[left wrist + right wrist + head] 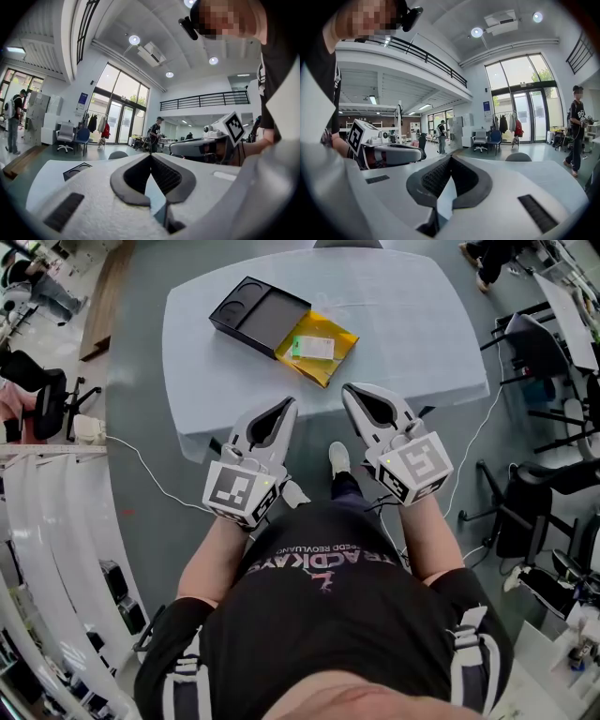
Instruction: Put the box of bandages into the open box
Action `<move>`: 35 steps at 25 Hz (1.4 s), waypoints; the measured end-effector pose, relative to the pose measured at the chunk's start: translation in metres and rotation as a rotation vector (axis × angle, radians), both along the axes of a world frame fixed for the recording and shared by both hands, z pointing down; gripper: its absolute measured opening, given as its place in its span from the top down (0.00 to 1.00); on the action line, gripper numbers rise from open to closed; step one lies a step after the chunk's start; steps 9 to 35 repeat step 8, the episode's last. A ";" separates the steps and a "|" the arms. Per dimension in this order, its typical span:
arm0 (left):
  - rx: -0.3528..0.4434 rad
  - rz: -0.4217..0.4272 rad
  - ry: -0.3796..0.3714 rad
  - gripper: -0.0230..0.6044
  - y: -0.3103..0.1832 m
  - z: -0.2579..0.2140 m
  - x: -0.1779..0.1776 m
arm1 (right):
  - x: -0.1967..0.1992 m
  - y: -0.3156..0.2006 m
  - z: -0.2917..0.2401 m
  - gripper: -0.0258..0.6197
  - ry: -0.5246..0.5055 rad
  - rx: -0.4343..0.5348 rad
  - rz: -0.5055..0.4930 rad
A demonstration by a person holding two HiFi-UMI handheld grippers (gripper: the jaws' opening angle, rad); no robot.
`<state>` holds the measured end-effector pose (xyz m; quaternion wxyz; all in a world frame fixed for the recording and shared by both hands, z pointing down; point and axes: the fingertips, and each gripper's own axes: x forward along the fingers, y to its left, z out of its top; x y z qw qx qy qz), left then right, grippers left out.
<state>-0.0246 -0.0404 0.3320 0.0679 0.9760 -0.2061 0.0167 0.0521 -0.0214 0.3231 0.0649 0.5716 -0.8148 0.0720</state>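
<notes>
Head view: pale blue-grey worktop [403,324] on a grey floor, and the person stands at its near edge.

- Open box [270,317]: black and shallow, at the far left part of the worktop, set at an angle. It has a round recess at its left end and a larger square recess beside that. Nothing lies in it.
- Box of bandages [317,347]: yellow and flat, with a white and green label on top. It lies on the worktop against the near right side of the open box, outside it. Neither claw is touching it.
- Left claw [284,409]: held over the near edge of the worktop, pointing away from the person. In the left gripper view the tips meet and the pads hold nothing.
- Right claw [354,395]: level with the left and just beside it, also at the near edge. Its jaws are fully together and empty, as the right gripper view shows.
- Both claws are well apart from the two boxes, which lie farther in.
- The left gripper view catches a corner of the open box low at the left, across the worktop.
</notes>
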 end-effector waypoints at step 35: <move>0.004 0.005 0.007 0.94 0.004 -0.001 0.003 | 0.000 0.001 -0.001 0.94 -0.002 0.001 -0.008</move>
